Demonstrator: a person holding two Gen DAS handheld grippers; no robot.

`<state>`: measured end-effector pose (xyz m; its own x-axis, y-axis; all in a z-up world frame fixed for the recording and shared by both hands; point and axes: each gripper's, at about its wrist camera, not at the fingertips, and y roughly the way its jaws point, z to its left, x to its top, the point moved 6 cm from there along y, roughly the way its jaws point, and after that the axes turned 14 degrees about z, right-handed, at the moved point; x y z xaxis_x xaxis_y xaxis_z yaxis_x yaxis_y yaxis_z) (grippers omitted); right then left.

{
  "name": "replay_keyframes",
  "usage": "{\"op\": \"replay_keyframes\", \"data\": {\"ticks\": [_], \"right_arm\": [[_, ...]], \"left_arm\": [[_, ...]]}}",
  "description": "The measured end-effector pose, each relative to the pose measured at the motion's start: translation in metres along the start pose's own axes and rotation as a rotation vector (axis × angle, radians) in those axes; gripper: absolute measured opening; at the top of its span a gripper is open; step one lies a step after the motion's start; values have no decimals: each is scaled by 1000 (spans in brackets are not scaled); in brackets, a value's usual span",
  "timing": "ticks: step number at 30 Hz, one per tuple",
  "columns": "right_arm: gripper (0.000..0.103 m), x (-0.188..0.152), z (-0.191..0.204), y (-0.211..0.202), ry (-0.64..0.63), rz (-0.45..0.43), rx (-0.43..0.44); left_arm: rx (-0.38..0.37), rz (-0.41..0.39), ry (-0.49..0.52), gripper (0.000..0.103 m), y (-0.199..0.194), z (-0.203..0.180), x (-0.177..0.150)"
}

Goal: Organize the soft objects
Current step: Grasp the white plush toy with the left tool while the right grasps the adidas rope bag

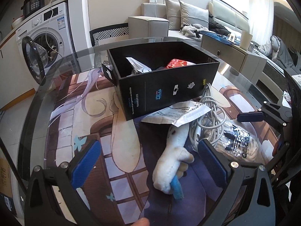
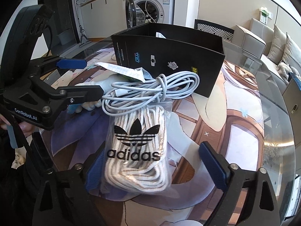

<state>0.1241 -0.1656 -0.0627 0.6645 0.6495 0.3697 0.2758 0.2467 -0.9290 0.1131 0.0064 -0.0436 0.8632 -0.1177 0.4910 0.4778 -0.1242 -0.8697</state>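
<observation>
A white plush toy (image 1: 175, 160) with a blue end lies on the printed mat between the wide-apart blue pads of my left gripper (image 1: 148, 145), which is open and touches nothing. In the right wrist view a clear bag of striped adidas socks (image 2: 135, 150) lies between the fingers of my right gripper (image 2: 150, 150). The left pad (image 2: 96, 171) is against the bag and the right pad (image 2: 212, 163) stands clear of it. The left gripper (image 2: 94, 77) straddles the plush (image 2: 85, 84) there. An open black box (image 1: 165, 86) stands behind.
A coiled white cable (image 2: 150, 88) rests on the sock bag's far end, and a white mailer pouch (image 1: 176, 113) leans against the box. The box holds a red foil item (image 1: 176, 64) and a white packet (image 1: 137, 66). The round glass table's edge (image 1: 37, 98) curves left; beyond it is a washing machine (image 1: 43, 37).
</observation>
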Motion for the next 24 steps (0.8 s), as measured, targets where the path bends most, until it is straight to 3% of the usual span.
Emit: {"op": "replay_keyframes", "data": {"ticks": [7, 12, 24], "right_arm": [[70, 1, 6, -5, -30, -15, 22], [61, 1, 5, -8, -37, -16, 24], [61, -2, 2, -11, -32, -7, 31]], "left_arm": [[-14, 17, 19, 103, 2, -3, -1], [-10, 30, 34, 103, 5, -7, -3], [1, 57, 18, 103, 10, -5, -6]]}}
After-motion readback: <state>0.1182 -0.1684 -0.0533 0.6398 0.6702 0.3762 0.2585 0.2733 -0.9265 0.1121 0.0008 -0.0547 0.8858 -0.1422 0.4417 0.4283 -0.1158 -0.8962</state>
